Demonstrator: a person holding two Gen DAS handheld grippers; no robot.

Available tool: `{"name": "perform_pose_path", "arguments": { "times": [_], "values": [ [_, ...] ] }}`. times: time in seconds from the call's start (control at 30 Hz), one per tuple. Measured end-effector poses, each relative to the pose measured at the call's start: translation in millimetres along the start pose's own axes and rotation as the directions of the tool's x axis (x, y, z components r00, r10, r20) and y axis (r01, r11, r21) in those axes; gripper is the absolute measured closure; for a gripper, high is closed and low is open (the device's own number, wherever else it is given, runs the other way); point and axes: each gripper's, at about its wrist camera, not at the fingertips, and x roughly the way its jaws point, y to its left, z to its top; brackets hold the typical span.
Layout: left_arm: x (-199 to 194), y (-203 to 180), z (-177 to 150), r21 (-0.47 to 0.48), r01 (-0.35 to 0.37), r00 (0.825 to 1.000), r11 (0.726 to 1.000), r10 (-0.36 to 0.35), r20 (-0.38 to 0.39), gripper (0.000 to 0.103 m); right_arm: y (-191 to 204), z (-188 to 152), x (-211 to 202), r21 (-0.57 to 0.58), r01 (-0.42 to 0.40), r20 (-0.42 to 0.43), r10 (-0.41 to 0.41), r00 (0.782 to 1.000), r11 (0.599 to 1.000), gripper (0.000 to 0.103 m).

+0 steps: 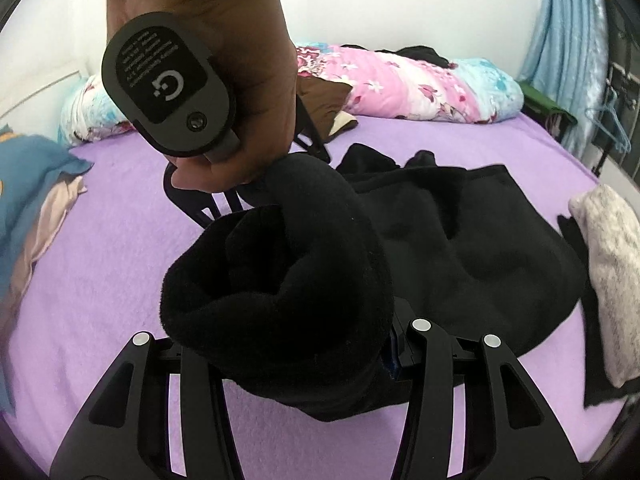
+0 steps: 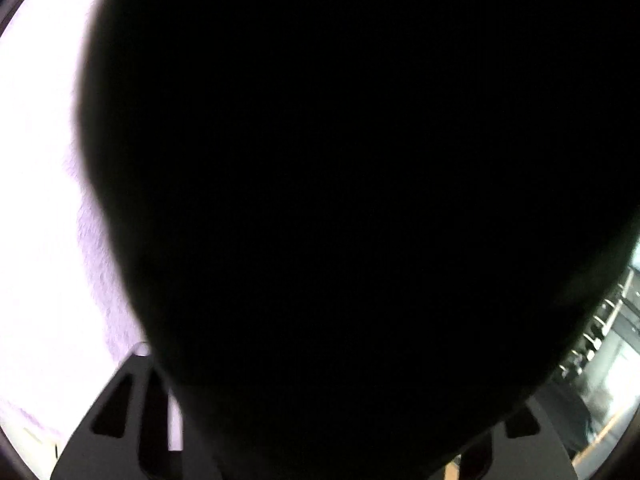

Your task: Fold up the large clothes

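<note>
Now, line by line, what we see:
Garment: a black fleece garment lies crumpled on the purple bed sheet, one thick fold of it raised toward the near edge of the bed.
Left claw: we see its fingers partly apart with the raised fold bunched between them, clamped on it.
Right claw: held in a hand above the garment's far end; its tips are sunk behind the fleece, and we cannot tell whether they grip.
Right wrist view: black cloth fills nearly all of it.
Far edge: a floral quilt runs along it, well apart from the garment.
Left edge: blue and beige clothes are piled there, with a wide bare strip of sheet between them and the fleece.
Right edge: a pale grey folded piece lies just beside the garment.
</note>
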Motion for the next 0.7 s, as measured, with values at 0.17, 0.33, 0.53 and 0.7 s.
{"name": "perform_pose_path", "arguments": {
  "times": [0.17, 0.33, 0.53, 0.7],
  "values": [
    [-7, 16, 8, -0.005, 0.049, 0.997, 0.999, -0.05, -0.052, 0.053, -17, -14, -12, -0.048, -0.038, 0.054, 0.04, 0.998, 0.998, 0.077],
    [-27, 8, 14, 0.056, 0.061, 0.997, 0.997, -0.058, -0.057, 0.049, -47, -28, -20, -0.032, -0.152, 0.079, 0.154, 0.985, 0.988, 0.078],
    [-51, -4, 19, 0.125, 0.047, 0.999, 0.991, -0.045, -0.018, 0.046, -83, -42, -22, 0.002, -0.242, 0.107, 0.24, 0.965, 0.97, 0.078],
    [-66, 2, 24, 0.108, 0.092, 0.995, 0.99, -0.094, 0.019, 0.044, -107, -50, -24, 0.018, -0.308, 0.129, 0.303, 0.944, 0.951, 0.078]
  ]
}}
